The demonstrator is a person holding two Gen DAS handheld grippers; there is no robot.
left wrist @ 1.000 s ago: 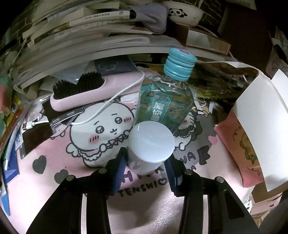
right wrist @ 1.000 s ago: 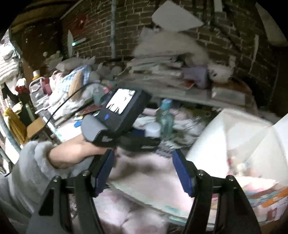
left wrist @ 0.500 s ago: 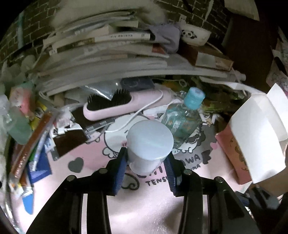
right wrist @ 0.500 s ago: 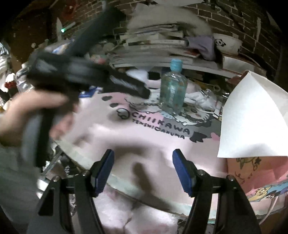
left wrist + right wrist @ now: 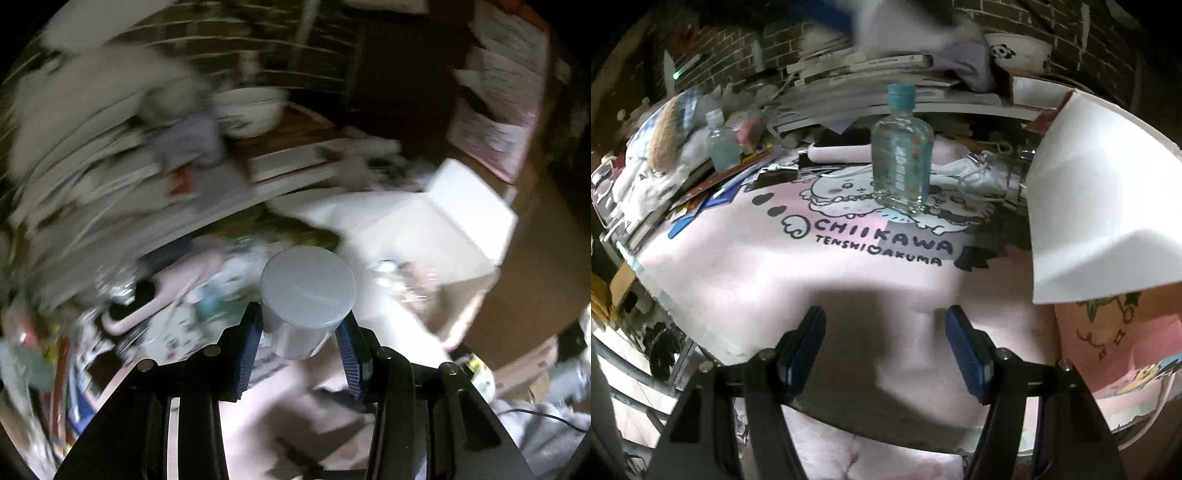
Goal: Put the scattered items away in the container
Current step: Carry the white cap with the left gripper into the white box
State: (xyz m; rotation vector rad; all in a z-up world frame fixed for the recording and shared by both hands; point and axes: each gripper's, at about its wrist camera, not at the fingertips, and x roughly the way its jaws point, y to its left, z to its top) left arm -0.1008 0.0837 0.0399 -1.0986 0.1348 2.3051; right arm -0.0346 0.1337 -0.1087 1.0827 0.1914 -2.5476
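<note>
My left gripper [image 5: 301, 325] is shut on a small white jar with a flat round lid [image 5: 306, 295], held up in the air above the desk. Beyond it and to the right, blurred, lies the open box with white flaps [image 5: 436, 229]. In the right wrist view my right gripper [image 5: 884, 339] stands open over the pink cartoon mat [image 5: 775, 266], with nothing between its fingers. A clear bottle with a teal cap [image 5: 901, 147] stands upright on the mat ahead of it. The box's white flap [image 5: 1089, 192] rises at the right.
Stacked books and papers [image 5: 871, 74] with a panda bowl [image 5: 1019, 51] line the back by the brick wall. A pink hairbrush [image 5: 147, 306], a second small bottle [image 5: 722, 144] and loose clutter crowd the left. The desk's front edge [image 5: 683, 317] runs near my right gripper.
My left gripper has lifted the white jar off the mat and swung right toward the box. The right gripper has sunk toward the mat; the left gripper has left its view.
</note>
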